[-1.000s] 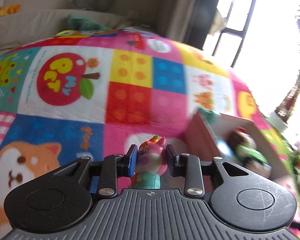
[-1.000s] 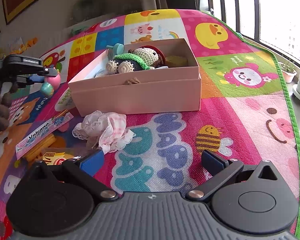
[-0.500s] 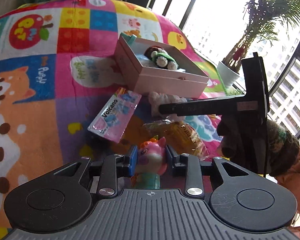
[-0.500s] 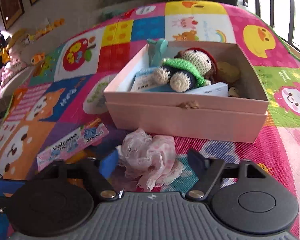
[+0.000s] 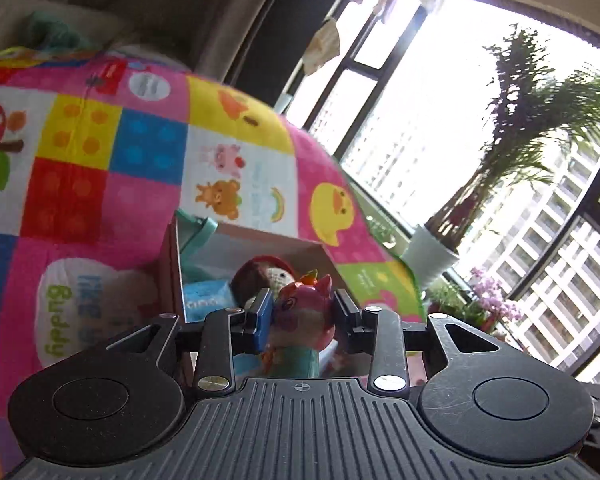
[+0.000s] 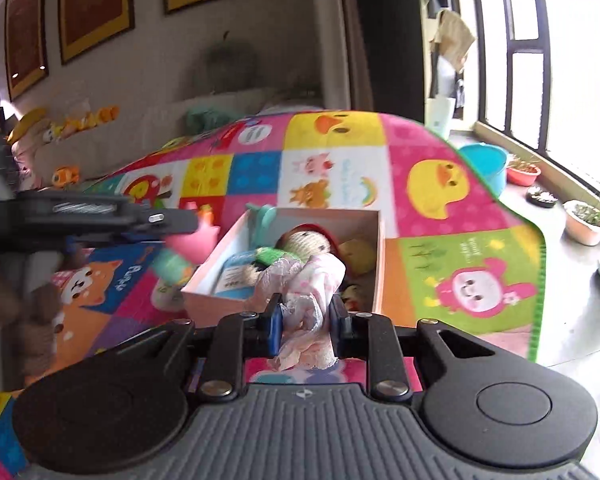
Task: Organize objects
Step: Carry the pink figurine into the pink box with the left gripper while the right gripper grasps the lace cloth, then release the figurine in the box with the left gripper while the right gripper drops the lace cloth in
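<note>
Both the left gripper (image 5: 302, 312) and the right gripper (image 6: 305, 322) are matte black, with ribbed grey bases, round side discs, silver screws and blue finger pads.

- The pink pig toy (image 5: 306, 312) between the left tongs looks of glossy, smooth plastic.
- Soft lacy cloth (image 6: 306, 300) is seen between the right tongs.
- Beyond them, the box (image 6: 374, 256) looks of matt cardboard, the doll (image 6: 306, 242) of rough crochet yarn.
</note>
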{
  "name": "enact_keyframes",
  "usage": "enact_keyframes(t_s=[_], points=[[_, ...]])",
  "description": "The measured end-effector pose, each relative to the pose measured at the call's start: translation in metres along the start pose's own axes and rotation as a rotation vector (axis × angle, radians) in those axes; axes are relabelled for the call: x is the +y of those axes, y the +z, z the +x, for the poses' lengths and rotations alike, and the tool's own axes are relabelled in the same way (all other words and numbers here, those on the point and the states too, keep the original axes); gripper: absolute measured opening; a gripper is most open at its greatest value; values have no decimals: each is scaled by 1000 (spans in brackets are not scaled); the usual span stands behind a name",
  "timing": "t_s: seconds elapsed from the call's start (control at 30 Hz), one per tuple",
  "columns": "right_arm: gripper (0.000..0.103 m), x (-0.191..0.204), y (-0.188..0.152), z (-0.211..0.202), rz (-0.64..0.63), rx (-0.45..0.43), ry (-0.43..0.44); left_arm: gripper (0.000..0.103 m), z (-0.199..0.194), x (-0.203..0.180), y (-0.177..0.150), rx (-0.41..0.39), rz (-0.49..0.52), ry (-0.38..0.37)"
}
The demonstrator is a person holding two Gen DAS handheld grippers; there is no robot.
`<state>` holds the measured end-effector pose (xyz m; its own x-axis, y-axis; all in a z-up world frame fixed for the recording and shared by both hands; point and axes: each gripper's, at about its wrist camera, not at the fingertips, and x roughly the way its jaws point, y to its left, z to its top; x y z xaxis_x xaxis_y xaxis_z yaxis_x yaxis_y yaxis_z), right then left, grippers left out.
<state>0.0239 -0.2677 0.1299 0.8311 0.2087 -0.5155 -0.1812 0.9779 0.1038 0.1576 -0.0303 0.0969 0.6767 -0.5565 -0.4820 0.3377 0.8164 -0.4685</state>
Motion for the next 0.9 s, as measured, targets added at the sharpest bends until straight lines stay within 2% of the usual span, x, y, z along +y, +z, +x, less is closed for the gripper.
enact_keyframes(t_s=[0.07,0.13,0.23,0.4,0.47,0.53,0.63,0.7,0.8,0.9], points=[[22,-8,-1,-1,12,4,-23,37,24,7,-4,48,-35,70],[22,-16,-3,-1,16,11,-39,37,31,11,-10,77,-28,121],[22,-24,-3,4,15,18,-57,37,22,14,-16,69,-4,104],[22,-32,24,36,46,26,-48,36,-19,19,-6,-76,-38,68],[22,-32,40,61,42,31,-60,36,-33,18,-4,-102,-40,53],[22,-29,54,92,12,40,-115,36,-47,15,-6,-113,-25,41],[22,-24,66,147,-54,107,-192,36,-68,14,-15,-111,-6,21],[22,-18,67,180,-73,181,-206,36,-84,18,-26,-111,-1,20],[22,-8,60,207,-62,263,-172,36,-104,27,-43,-102,-6,29],[23,-6,51,215,10,328,-128,36,-116,35,-59,-75,19,57]])
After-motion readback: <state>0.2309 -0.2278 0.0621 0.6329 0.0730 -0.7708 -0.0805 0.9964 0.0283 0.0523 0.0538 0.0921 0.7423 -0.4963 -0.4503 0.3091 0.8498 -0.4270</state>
